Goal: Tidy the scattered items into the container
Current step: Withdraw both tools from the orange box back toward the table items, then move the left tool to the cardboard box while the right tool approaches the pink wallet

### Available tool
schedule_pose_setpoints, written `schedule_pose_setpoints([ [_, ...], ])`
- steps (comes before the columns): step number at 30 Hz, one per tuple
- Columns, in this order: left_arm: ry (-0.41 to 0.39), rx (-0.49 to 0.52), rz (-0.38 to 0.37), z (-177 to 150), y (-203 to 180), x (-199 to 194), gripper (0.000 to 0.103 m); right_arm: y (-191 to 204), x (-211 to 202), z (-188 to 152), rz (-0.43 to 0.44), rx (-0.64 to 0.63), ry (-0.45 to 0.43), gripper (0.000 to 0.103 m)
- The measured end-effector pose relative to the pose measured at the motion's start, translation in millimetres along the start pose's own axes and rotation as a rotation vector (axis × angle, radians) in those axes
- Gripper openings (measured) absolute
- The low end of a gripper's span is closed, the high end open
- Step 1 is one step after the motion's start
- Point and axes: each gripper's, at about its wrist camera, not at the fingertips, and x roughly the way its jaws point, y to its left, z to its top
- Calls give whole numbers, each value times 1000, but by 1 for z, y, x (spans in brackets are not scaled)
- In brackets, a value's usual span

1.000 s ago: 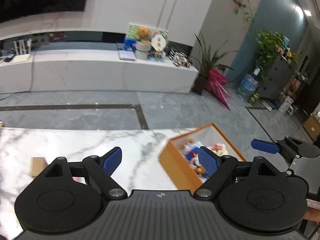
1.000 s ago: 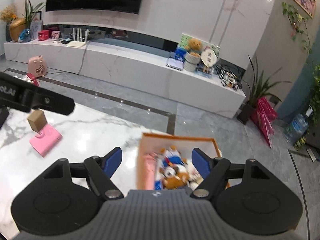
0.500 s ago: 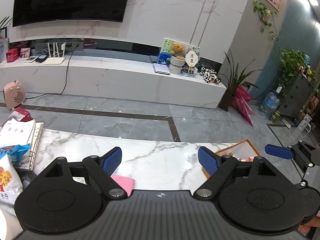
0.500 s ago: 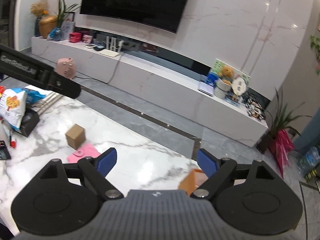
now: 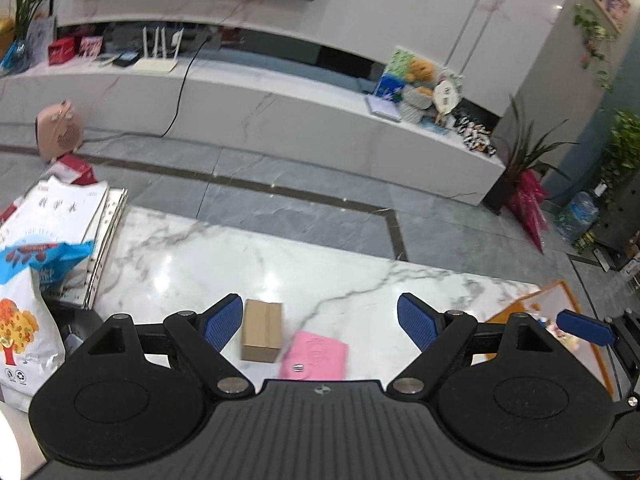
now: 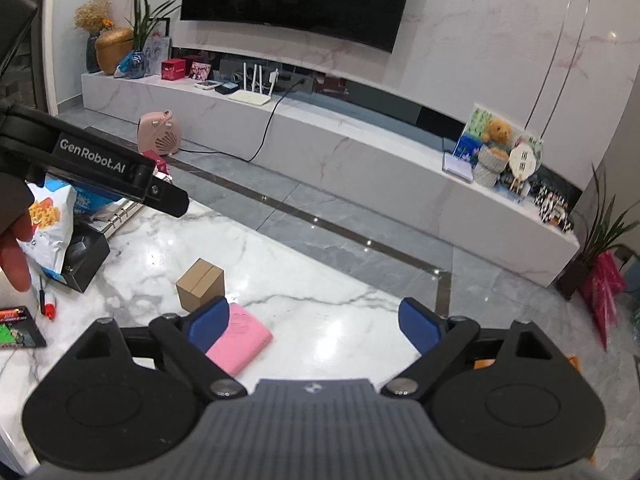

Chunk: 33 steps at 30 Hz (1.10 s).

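On the white marble table a small brown cardboard box and a flat pink wallet lie side by side. My left gripper hangs open just above them, with nothing between its blue pads. In the right wrist view the box and the wallet sit ahead and to the left. My right gripper is empty and its jaws are opening wider; its left pad overlaps the wallet's edge in the picture. The orange container with toys shows at the left wrist view's right edge.
A snack bag, a stack of booklets and a black box crowd the table's left end. A red-capped marker and a card lie near there. The left gripper's arm and a hand cross the right wrist view.
Both grippers swung left, away from the orange container and toward the brown box and pink wallet. The right gripper's jaws spread wider.
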Motion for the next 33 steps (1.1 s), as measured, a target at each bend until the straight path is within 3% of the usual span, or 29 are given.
schedule_pose_setpoints([
  [14, 105, -54, 17, -16, 43, 82, 100, 28, 100, -30, 27, 81, 128, 93],
  [22, 143, -37, 23, -22, 48, 112, 100, 58, 144, -57, 38, 130, 171, 93],
  [33, 187, 50, 38, -28, 45, 138, 100, 79, 190, -68, 17, 224, 216, 93],
])
